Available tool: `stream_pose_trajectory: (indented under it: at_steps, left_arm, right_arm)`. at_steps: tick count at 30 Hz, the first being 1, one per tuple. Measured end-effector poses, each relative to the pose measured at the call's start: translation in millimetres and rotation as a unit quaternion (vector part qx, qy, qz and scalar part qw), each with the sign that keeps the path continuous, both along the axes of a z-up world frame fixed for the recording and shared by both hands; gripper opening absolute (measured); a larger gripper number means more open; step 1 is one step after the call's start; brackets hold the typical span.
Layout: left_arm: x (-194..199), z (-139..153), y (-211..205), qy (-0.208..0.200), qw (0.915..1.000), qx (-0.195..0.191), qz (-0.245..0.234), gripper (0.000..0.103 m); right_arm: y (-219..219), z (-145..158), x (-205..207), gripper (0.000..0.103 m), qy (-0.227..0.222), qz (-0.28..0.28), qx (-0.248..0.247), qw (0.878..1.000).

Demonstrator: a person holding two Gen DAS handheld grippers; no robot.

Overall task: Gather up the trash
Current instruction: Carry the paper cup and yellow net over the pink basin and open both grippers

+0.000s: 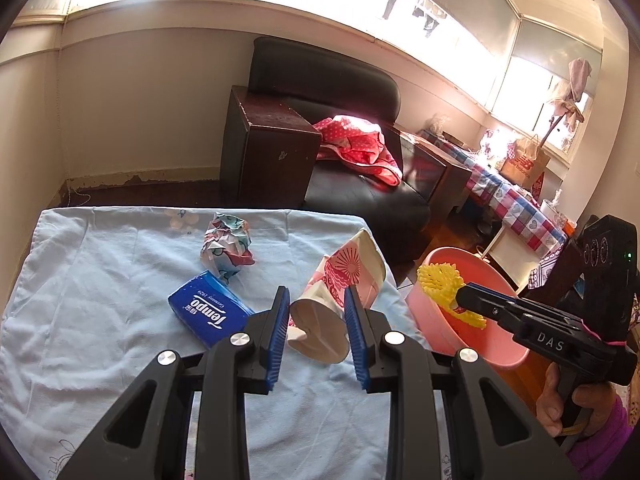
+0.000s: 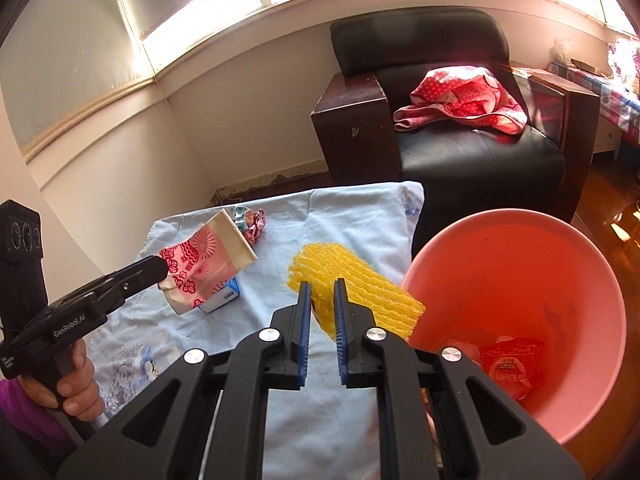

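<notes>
Paper cup (image 1: 340,300) is clamped in left gripper (image 1: 316,300), lifted off the blue cloth (image 1: 100,280). Yellow foam net (image 2: 352,288) is pinched by right gripper (image 2: 322,292), apparently at the pink bin (image 2: 520,280) rim.

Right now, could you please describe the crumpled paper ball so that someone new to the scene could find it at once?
Start at the table under the light blue cloth in front of the black armchair. The crumpled paper ball lies on it towards the far edge, just beyond the blue tissue pack. Unlike that smooth blue pack, it is a wrinkled wad printed in pink, white and teal.
</notes>
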State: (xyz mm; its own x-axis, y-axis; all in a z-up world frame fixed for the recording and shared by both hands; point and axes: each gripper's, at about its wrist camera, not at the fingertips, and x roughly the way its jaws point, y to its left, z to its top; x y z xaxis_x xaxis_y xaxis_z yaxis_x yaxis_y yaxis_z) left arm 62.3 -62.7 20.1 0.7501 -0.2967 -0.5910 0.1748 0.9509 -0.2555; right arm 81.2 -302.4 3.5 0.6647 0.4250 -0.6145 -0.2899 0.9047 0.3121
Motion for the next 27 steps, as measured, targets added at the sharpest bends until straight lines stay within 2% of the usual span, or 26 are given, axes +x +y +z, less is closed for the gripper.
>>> stream_pose_trajectory:
  at_steps: [4,9,18,27]
  left_arm:
    - [-1,6,-21,-0.008,0.9998,0.002,-0.017,0.027]
    - [-1,14,-53,-0.019,0.9986,0.010,-0.047,0.027]
    - [1,13,-120,-0.020,0.9936,0.035,-0.106,0.027]
    - [6,-1,-173,-0.002,0.9893,0.050,-0.137,0.027]
  right_arm:
    - [-22,8,-10,0.012,-0.020,-0.030,-0.001,0.999]
    - [-53,7,-17,0.012,-0.023,-0.066,0.001,0.998]
    - [-103,-14,-23,0.012,-0.005,-0.120,0.014,0.993]
    - [-131,-30,-24,0.012,0.010,-0.145,0.013,0.989]
